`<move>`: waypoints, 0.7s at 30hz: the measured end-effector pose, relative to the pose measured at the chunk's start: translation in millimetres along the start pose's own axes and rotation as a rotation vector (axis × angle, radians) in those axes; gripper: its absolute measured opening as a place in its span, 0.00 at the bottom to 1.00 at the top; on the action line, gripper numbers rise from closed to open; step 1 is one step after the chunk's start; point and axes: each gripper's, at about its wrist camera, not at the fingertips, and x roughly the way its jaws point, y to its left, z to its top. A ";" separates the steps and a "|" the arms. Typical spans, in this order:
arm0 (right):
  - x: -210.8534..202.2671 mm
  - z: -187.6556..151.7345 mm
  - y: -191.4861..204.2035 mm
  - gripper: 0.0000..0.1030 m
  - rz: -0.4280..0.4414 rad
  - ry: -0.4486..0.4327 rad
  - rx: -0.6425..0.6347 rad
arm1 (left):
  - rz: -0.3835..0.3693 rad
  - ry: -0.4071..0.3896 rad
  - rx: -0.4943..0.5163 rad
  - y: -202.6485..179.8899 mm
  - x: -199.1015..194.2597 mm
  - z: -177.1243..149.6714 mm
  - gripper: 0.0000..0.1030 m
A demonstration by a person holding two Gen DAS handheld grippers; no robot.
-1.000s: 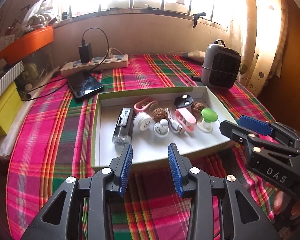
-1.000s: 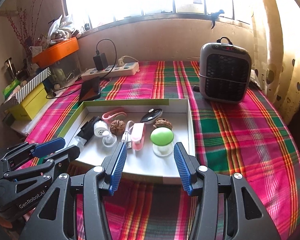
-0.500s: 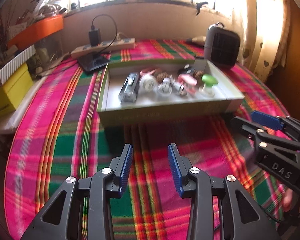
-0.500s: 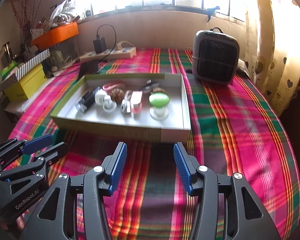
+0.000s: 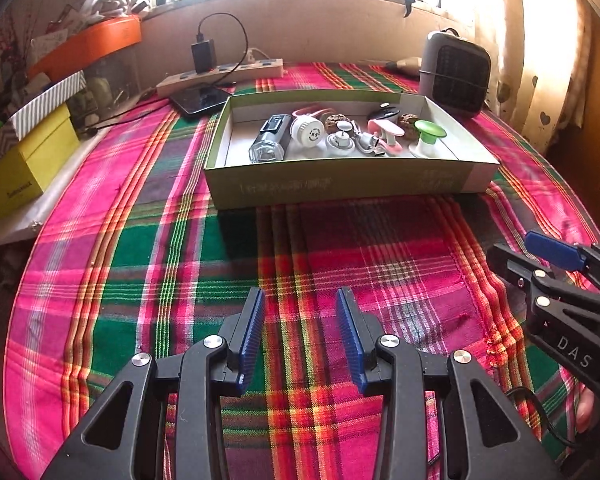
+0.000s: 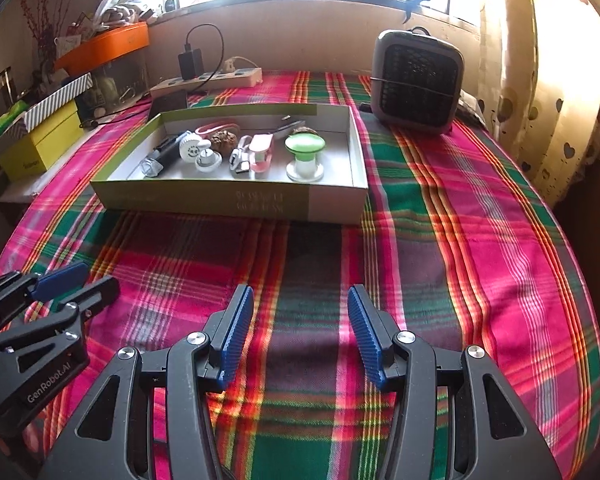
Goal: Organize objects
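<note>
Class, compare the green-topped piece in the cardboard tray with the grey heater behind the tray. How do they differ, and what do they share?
Colour: the green-topped piece has a bright green cap on a white base; the grey heater is grey with a dark grille.
Size: the green-topped piece looks far smaller than the heater.
Place: the piece sits inside the cardboard tray; the heater stands on the plaid cloth.
Both stand upright.

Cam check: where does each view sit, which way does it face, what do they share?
Left wrist: on the left tool, facing down-forward over the plaid cloth at the tray; right tool shows at right.
Right wrist: on the right tool, same heading; left tool shows at left.
Shared: tray, heater, power strip.
</note>
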 end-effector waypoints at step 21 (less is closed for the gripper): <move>-0.4 -14.1 -8.9 0.55 -0.028 0.014 0.044 | 0.004 -0.024 -0.031 -3.9 -3.6 -5.6 0.35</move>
